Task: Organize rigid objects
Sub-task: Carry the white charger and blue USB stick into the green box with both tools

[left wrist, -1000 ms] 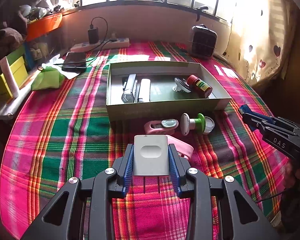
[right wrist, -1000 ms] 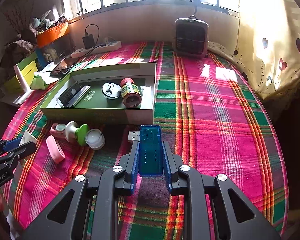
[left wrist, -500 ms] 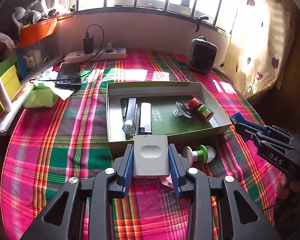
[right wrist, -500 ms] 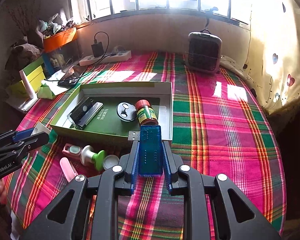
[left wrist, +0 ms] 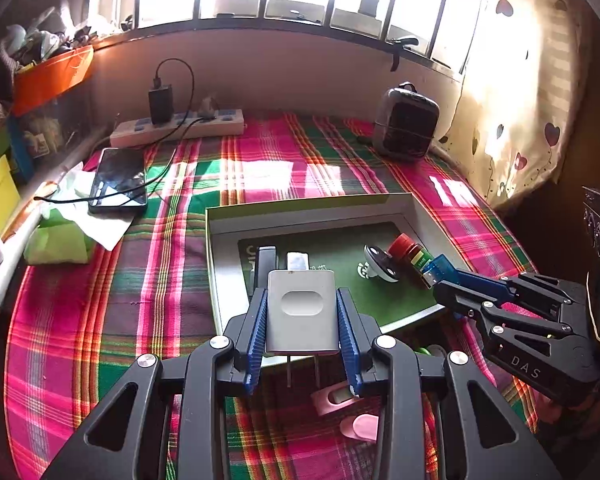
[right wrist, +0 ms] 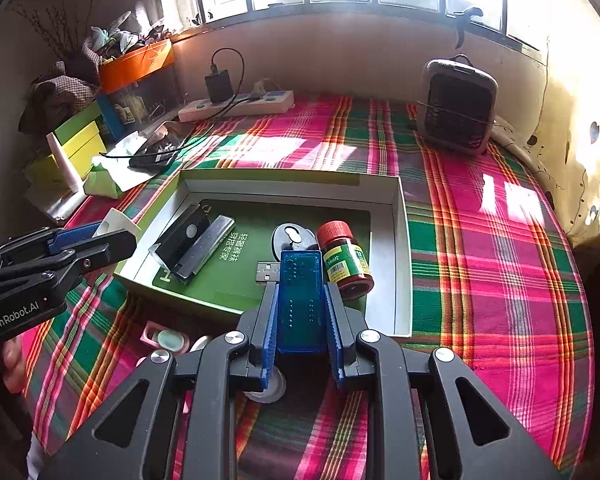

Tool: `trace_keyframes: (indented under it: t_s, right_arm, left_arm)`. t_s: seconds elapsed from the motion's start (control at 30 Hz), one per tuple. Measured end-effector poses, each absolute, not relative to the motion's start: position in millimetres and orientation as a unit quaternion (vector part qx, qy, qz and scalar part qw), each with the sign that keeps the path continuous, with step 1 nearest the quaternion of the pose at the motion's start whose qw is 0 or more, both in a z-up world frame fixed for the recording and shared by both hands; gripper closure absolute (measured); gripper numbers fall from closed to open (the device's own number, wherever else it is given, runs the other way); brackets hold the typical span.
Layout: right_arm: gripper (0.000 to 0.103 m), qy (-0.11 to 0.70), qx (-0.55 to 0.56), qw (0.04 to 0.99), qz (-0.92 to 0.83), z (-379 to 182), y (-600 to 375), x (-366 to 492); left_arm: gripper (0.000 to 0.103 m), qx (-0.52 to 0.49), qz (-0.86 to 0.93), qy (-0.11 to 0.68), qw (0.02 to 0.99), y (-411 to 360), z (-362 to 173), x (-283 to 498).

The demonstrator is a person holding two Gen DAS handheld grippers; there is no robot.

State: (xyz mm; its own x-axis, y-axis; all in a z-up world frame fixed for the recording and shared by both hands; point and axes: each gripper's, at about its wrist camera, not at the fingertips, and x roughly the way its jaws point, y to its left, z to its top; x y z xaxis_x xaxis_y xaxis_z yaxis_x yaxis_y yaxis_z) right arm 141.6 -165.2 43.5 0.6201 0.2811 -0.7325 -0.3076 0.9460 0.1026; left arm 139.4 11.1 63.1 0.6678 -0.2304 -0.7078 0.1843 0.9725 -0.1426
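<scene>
Placement step, judged: both loads go into green box (left wrist: 220, 280). Left tool (left wrist: 302, 312) clamped on white charger (left wrist: 300, 304), low centre of frame, over box near wall. Right tool (right wrist: 300, 308) clamped on blue USB stick (right wrist: 301, 292), beside red-capped bottle (right wrist: 346, 258). Advice: lower onto bare green floor, clear of bottle, then release.

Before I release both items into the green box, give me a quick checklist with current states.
1. Left hand-held gripper shut on the white charger: ok.
2. Right hand-held gripper shut on the blue USB stick: ok.
3. Blue USB stick over the green box interior: ok.
4. White charger past the box's near wall: cannot tell.
5. Free floor beneath the stick: not ok, red-capped bottle and round black-and-white piece lie close.
6. Grippers apart from each other: ok.
</scene>
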Motion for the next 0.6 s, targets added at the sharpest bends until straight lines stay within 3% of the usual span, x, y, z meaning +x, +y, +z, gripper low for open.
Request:
trace_keyframes:
  t_s: [0.6]
  right_arm:
    - [0.08, 0.448, -0.025, 0.87, 0.204, 18.4, -141.9, 177.8]
  left_arm:
    - [0.071, -0.043, -0.145, 0.414, 0.898, 4.0, 48.4, 199.2]
